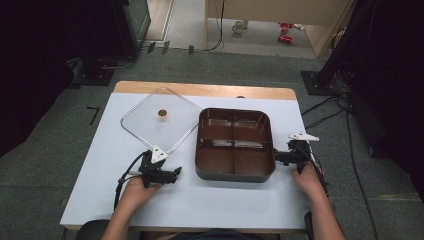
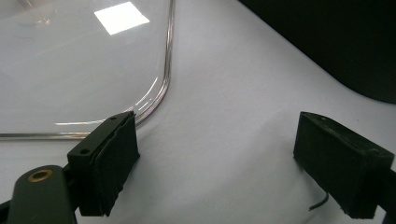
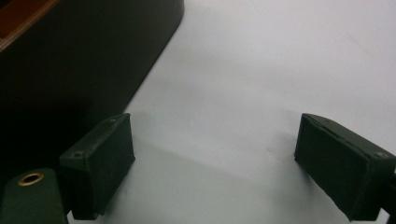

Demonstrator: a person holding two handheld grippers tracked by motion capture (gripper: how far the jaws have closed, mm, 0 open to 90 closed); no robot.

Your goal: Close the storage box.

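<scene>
My high view overhead, facing forward and down on the whole table (image 1: 100, 150), my two gripper views low and close over its white top, left sharing the clear lid (image 1: 160, 125) (image 2: 70, 70), right the brown tray (image 1: 235, 142) (image 3: 70, 60).

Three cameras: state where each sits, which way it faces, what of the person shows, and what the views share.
High view: above the person's side, facing forward and down on the white table; forearms, hands, both grippers show.
Left gripper view: rides the left gripper, facing the clear lid; open jaws show.
Right gripper view: rides the right gripper, beside the brown tray; open jaws show.
Shared: all show tray and tabletop.
</scene>
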